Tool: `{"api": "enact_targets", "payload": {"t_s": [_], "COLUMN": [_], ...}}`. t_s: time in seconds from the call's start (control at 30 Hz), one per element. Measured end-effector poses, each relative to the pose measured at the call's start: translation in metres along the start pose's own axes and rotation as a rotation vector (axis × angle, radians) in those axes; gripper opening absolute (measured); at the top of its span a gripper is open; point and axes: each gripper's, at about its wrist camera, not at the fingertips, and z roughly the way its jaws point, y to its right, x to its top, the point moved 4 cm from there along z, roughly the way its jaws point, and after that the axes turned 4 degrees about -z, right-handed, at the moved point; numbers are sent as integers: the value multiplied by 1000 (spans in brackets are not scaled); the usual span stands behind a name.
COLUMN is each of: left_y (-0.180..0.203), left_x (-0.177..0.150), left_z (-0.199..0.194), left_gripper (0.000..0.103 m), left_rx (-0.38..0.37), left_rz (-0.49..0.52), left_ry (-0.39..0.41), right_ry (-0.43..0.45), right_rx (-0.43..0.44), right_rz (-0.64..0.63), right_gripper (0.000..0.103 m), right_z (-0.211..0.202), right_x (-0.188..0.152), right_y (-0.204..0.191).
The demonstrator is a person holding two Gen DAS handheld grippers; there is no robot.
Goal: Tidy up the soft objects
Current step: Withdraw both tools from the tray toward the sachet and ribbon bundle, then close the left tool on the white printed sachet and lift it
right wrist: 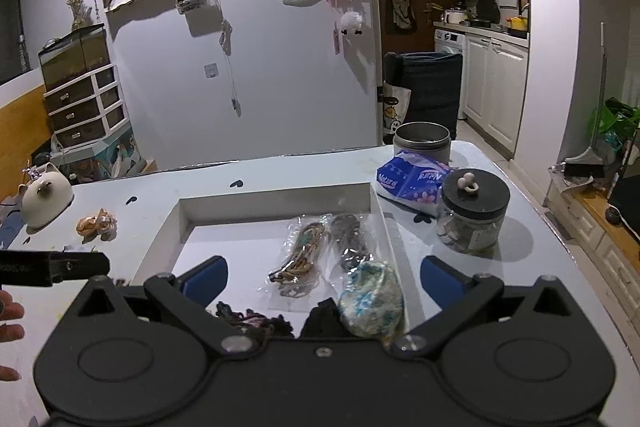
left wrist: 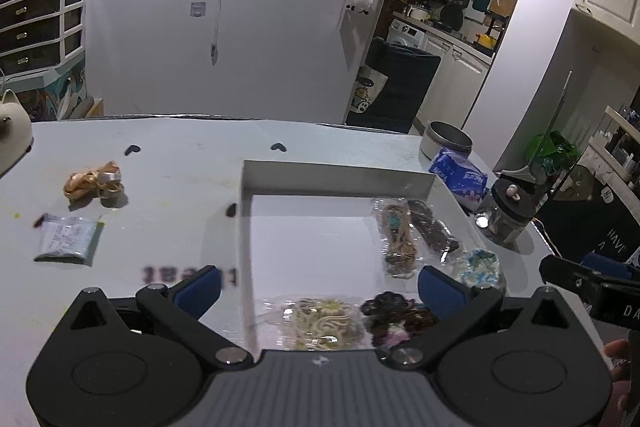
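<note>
A white open box (left wrist: 338, 181) (right wrist: 276, 201) lies on the table. Inside it are two clear bags of cords (left wrist: 400, 239) (right wrist: 304, 251), a blue-white knitted piece (left wrist: 478, 267) (right wrist: 372, 297), a dark crochet piece (left wrist: 394, 315) (right wrist: 248, 319) and a bagged cream item (left wrist: 320, 323). An orange ribbon bundle (left wrist: 94, 183) (right wrist: 96, 223) and a small grey packet (left wrist: 66, 237) lie on the table to the box's left. My left gripper (left wrist: 320, 291) is open and empty above the box's near edge. My right gripper (right wrist: 324, 277) is open and empty over the box.
A metal tin (left wrist: 446, 143) (right wrist: 422, 141), a blue tissue pack (left wrist: 460, 179) (right wrist: 412, 181) and a black-lidded glass jar (left wrist: 506, 215) (right wrist: 472, 211) stand to the right of the box. A white cat figure (right wrist: 44, 197) sits at the far left.
</note>
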Motion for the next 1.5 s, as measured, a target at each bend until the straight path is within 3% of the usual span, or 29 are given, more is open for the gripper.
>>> {"api": "enact_targets", "payload": {"t_s": [0.23,1.03,1.27,1.5], "left_y": [-35,-174,-214,-252], "left_x": [7,22,26,33], "left_z": [-9,-30,-17,19], "left_gripper": [103,103,103,103], "left_rx": [7,62,96,146], "left_rz": [0,-33,-35,-96], "left_ry": [1,-7,-23,-49], "right_ry": [-9,-38,-33,-44], "right_rx": [-25,21,19,34], "right_rz": [17,-13,-11,-44], "right_gripper": [103,103,103,103], "right_z": [4,44,56,69], "right_x": [-1,3,7,17], "right_y": [-30,-170,-205,-233]}}
